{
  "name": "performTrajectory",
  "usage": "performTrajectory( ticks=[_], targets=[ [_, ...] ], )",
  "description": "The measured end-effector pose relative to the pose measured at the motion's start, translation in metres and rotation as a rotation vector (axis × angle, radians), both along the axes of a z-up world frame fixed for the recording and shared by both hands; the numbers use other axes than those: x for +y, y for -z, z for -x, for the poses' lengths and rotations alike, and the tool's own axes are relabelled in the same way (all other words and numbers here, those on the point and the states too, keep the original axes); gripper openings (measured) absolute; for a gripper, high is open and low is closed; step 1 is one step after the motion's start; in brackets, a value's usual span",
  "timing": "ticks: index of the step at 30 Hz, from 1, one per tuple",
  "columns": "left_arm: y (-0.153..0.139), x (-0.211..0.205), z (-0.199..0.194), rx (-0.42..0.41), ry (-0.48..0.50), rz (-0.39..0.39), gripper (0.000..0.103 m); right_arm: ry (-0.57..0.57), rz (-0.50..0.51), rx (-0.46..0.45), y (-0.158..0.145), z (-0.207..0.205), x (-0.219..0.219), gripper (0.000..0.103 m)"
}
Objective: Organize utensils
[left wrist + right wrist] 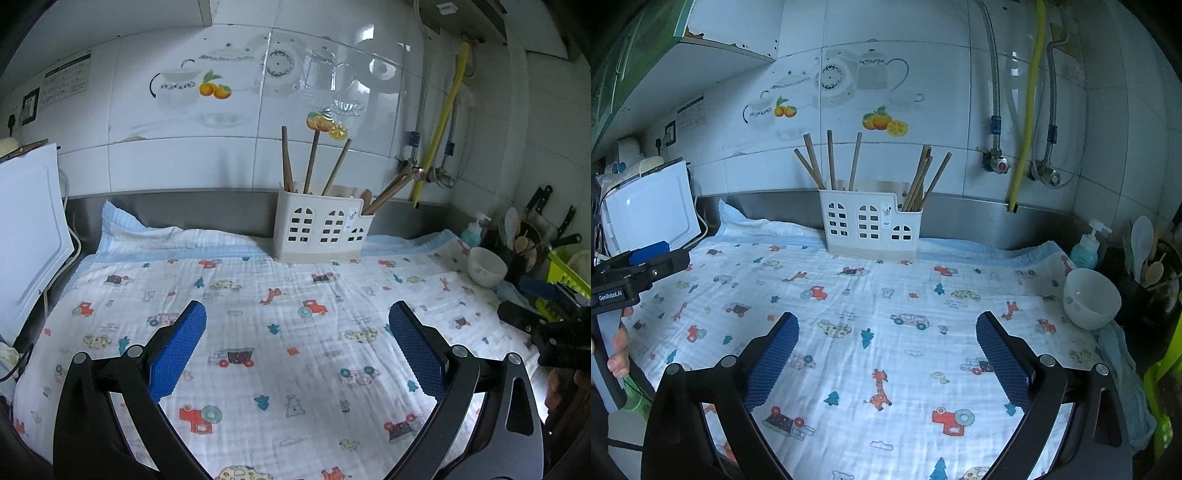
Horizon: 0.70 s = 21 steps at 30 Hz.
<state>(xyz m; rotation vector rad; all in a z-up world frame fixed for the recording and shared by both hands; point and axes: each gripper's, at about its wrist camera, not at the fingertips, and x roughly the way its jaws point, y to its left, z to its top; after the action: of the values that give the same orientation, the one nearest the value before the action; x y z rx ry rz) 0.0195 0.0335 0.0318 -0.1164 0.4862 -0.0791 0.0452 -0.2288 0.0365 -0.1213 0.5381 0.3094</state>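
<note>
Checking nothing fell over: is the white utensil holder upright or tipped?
Upright: the utensil holder sits flat on the cloth, chopsticks sticking upward.

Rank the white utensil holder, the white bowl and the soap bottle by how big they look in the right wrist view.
1. white utensil holder
2. white bowl
3. soap bottle

The bowl sits nearer the camera, which may flatter it.

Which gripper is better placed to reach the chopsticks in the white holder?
Neither clearly. Left gripper and right gripper both stand open, empty, facing the holder across bare cloth.
</note>
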Motion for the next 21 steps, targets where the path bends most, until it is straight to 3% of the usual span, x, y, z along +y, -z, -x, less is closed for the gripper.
performTrajectory(
  ticks=[21],
  targets=[
    [0.017,-0.007,-0.006,0.056,0.014,0.003,0.098,0.002,-0.003,0.016,0.010,-0.005,-0.002,0.095]
  ],
)
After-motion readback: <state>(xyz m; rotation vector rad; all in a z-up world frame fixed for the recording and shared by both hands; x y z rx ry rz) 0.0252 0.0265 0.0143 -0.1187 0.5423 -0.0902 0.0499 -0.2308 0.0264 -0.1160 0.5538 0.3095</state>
